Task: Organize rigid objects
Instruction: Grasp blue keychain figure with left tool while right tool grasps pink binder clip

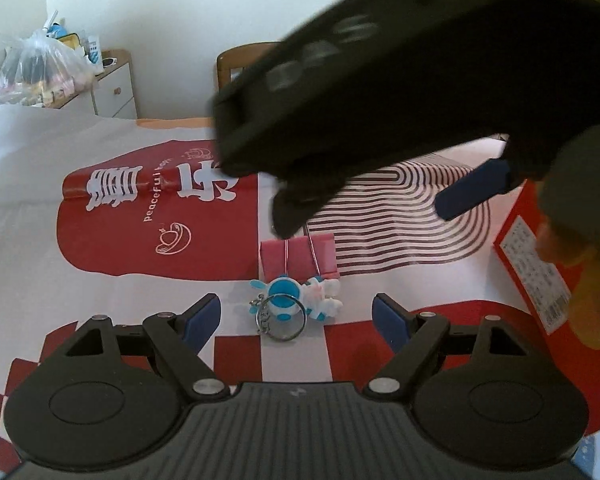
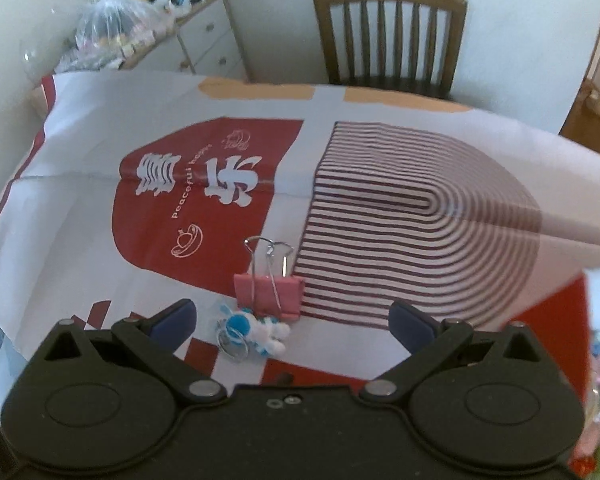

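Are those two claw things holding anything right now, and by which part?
Nothing is held. The left gripper and right gripper are both open, above the pink binder clip and astronaut keychain.

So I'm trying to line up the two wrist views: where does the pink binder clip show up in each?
Left wrist: pink binder clip at centre, just beyond the blue-and-white keychain figure.
Right wrist: pink binder clip left of centre, low, wire handles pointing away.
Shared landmark: the keychain figure, touching the clip's near edge.

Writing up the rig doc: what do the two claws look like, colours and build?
Both match: left claw and right claw have matte black bodies, two round black hubs, black linkage arms with silver pivot pins, and dark blue finger pads. The left's base is ribbed. No cables or markings visible.
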